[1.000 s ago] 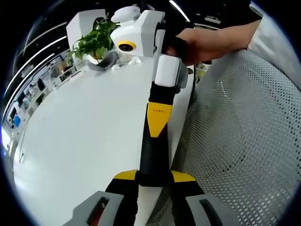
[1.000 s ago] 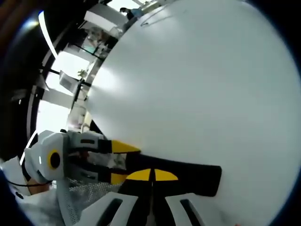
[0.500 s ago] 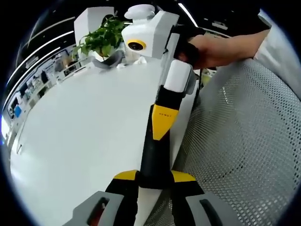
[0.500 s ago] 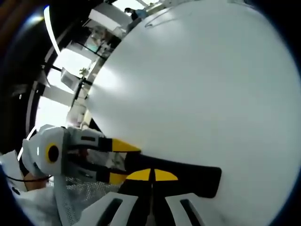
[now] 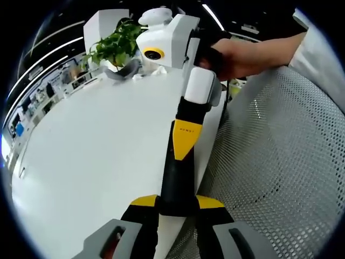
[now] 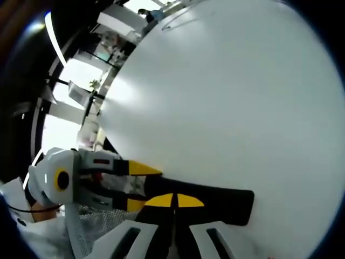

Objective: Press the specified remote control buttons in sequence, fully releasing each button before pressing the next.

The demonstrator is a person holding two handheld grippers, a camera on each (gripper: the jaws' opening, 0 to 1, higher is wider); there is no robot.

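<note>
A long black remote (image 5: 174, 181) runs up from the bottom of the left gripper view. My left gripper (image 5: 177, 202) is shut on its near end, one yellow tip on each side. My right gripper (image 5: 183, 137) comes down from the top of that view, held by a hand (image 5: 242, 54). Its yellow tips are together and rest on the remote's top face. In the right gripper view my right gripper (image 6: 173, 200) is shut, its tips on the remote (image 6: 221, 199). The left gripper (image 6: 139, 186) clamps the remote's left end. No buttons can be made out.
The remote hangs over the edge of a large white table (image 5: 97, 145). A grey mesh chair (image 5: 280, 162) fills the space to the right of it. A potted green plant (image 5: 116, 46) and a grey object stand at the table's far end.
Both views wobble slightly. The right gripper's tips stay on the remote at nearly the same spot, and the left gripper keeps its hold.
</note>
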